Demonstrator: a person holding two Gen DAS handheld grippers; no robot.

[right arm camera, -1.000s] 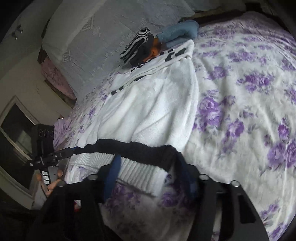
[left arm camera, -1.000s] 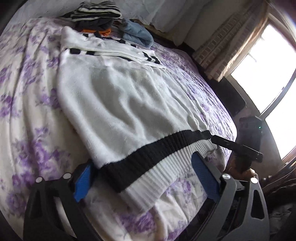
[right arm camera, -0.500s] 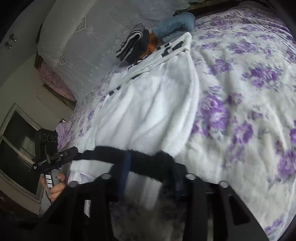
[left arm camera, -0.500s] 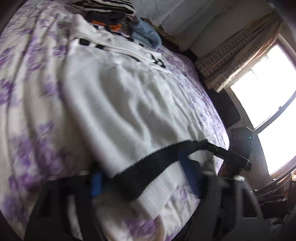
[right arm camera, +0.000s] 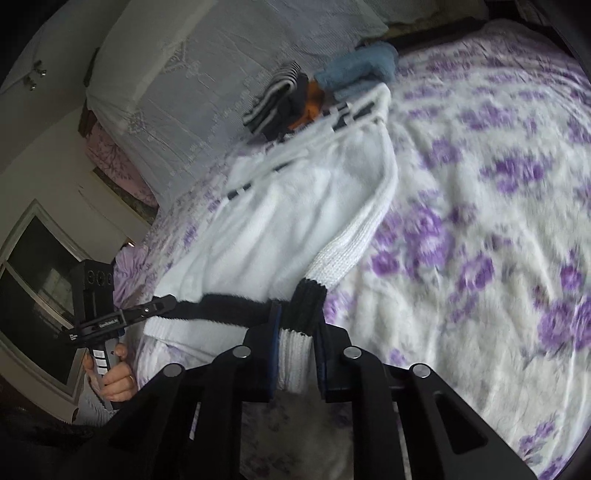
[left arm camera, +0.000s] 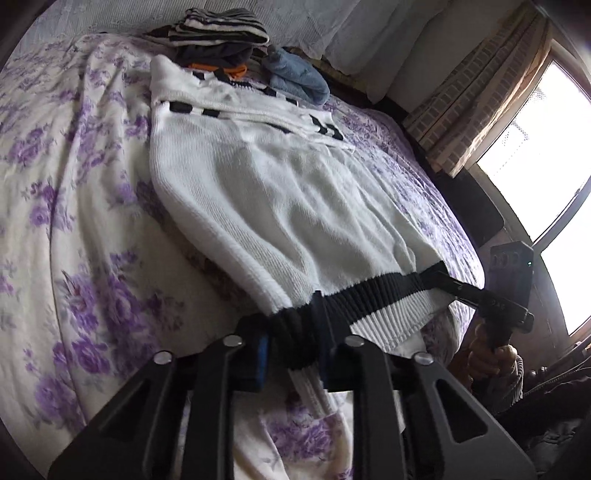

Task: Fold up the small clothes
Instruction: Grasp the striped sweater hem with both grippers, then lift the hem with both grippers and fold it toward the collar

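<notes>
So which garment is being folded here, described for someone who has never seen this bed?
On the purple-flowered bedspread, before a pile of clothes near the pillows, lies a white knit sweater. Only it has a black band above its ribbed hem, pinched by the left gripper and right gripper.

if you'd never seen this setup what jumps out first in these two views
First, the white sweater with a black band at its hem, spread along the purple-flowered bedspread. Next, both grippers clamp that hem at its near corners: the left gripper on one, the right gripper on the other, the band running between them. Beyond the sweater, by the headboard, sits a pile of folded clothes topped by a striped piece.
</notes>
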